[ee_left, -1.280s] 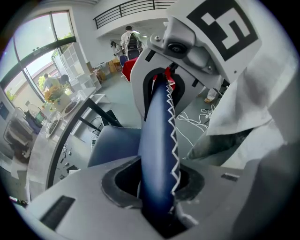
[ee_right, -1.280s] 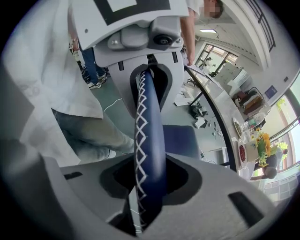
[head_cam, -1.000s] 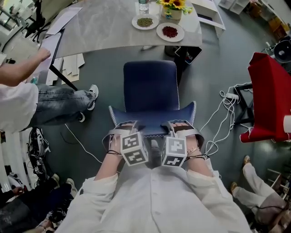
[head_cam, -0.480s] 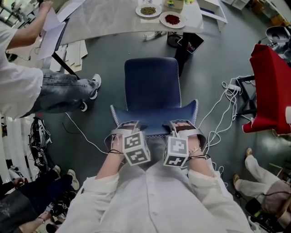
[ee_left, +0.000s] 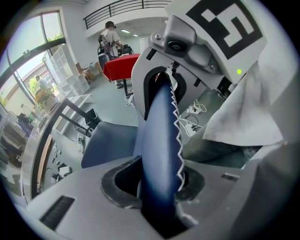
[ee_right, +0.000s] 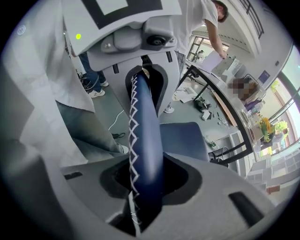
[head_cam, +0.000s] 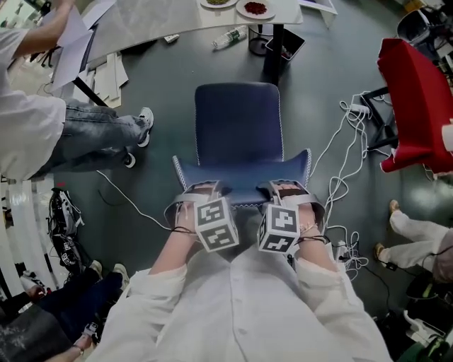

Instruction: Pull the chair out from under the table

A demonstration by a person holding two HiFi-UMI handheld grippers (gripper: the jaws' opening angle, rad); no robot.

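Observation:
A dark blue chair with white zigzag stitching stands on the grey floor, its seat clear of the pale table at the top edge. I grip the top of its backrest from behind. My left gripper is shut on the backrest's left part, my right gripper on its right part. The left gripper view has the backrest edge clamped in the left gripper. In the right gripper view the stitched edge passes between the pads of the right gripper.
A seated person in jeans is at the table's left. A red-covered stand and loose white cables lie to the right. A bottle lies on the floor by the table's dark post. Other people's feet stand at the right.
The chair has slid back away from the table together with both grippers. The table and its plates have drifted to the top edge of the head view.

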